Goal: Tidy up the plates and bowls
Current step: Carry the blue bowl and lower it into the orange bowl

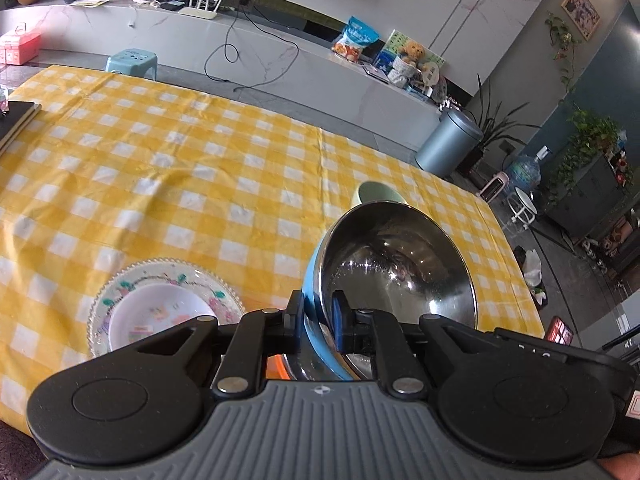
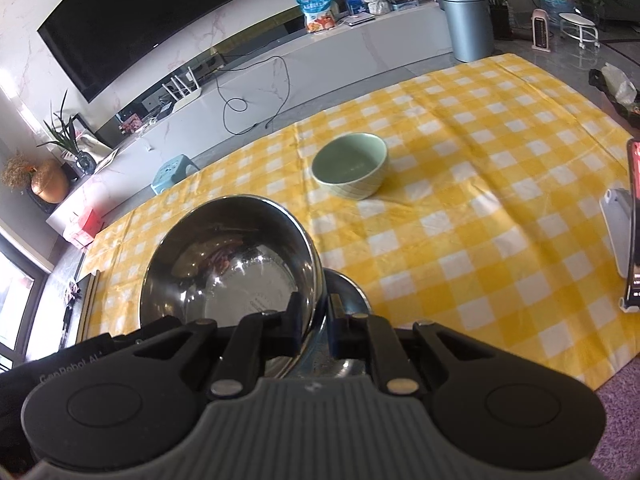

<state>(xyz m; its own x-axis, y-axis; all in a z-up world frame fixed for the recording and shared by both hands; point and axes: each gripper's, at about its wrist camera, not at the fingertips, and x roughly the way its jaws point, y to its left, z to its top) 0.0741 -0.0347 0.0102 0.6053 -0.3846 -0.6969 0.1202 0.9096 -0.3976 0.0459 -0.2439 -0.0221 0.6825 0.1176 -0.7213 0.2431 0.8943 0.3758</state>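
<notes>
My left gripper (image 1: 320, 322) is shut on the rim of a steel bowl with a blue outside (image 1: 394, 264), holding it tilted above the yellow checked table (image 1: 180, 168). My right gripper (image 2: 314, 318) is shut on the opposite rim of the same steel bowl (image 2: 228, 264); a second metal rim (image 2: 348, 292) shows just under it. A green ceramic bowl (image 2: 350, 164) stands on the table beyond; its top peeks over the steel bowl in the left wrist view (image 1: 378, 192). A small pink bowl (image 1: 156, 314) sits in a floral glass plate (image 1: 120, 284) at lower left.
A dark tray edge (image 1: 18, 120) lies at the table's far left. A phone on a white stand (image 2: 628, 236) is at the table's right. Beyond the table are a blue stool (image 1: 132, 62), a TV bench and a grey bin (image 1: 448, 144).
</notes>
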